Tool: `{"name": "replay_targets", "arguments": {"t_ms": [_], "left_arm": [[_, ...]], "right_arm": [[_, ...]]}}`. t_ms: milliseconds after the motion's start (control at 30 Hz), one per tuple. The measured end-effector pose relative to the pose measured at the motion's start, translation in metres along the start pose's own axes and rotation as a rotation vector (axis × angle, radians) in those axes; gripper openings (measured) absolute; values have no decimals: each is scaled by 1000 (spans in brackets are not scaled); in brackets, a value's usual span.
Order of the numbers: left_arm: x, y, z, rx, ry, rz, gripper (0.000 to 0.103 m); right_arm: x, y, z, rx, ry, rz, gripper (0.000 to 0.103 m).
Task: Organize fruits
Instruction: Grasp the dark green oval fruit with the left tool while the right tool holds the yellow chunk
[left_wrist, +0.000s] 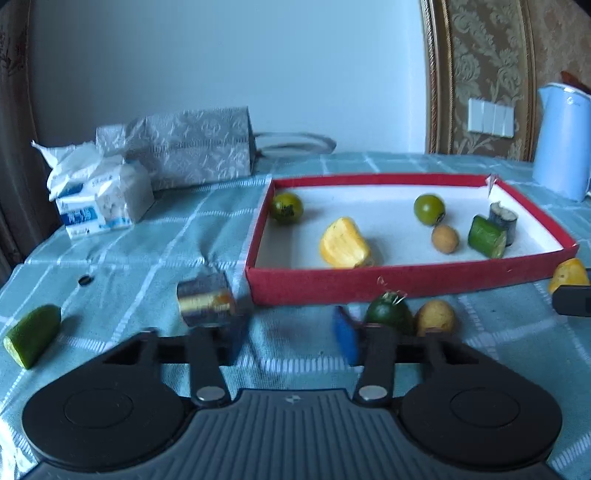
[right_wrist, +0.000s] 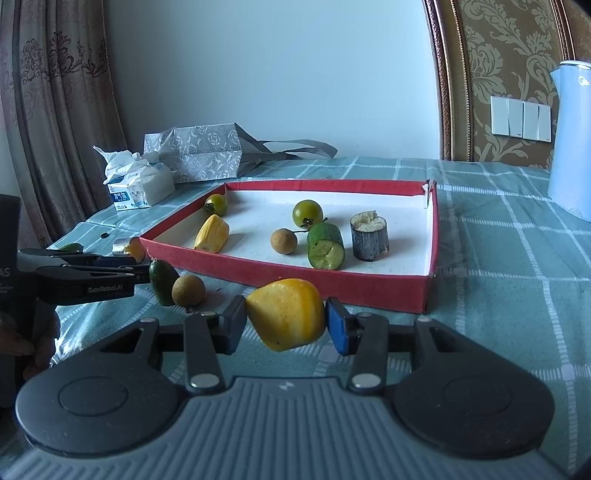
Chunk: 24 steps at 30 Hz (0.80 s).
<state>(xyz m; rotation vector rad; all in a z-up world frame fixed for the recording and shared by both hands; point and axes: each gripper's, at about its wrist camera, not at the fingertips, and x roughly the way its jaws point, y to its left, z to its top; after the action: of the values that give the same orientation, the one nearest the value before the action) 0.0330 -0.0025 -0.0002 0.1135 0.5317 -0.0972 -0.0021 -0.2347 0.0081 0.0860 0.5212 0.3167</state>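
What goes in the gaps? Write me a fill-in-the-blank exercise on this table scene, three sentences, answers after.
1. The right tongs are shut on a ____ fruit piece.
2. The left tongs are ____, with nothing between them.
3. Inside the red tray lie ____ round green fruits.

Missing words: yellow; open; two

Two low, near wrist views across the tablecloth (left_wrist: 295, 229); shared red tray (right_wrist: 332, 284)

the way into the red tray (right_wrist: 332, 284) is blocked low by its front wall; open tablecloth (right_wrist: 498, 258) is left free on the right.
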Motion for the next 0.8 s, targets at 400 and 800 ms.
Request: {"name": "replay_targets", "arguments": {"t_ms": [400, 800], "left_arm": [[-44, 0, -4, 32, -142, -101, 78], [-5, -25, 3, 85, -43, -116, 77]], "right_arm": [[1, 1, 0, 2, 6, 7, 44], [2, -1, 0, 5, 14, 10, 44]]}}
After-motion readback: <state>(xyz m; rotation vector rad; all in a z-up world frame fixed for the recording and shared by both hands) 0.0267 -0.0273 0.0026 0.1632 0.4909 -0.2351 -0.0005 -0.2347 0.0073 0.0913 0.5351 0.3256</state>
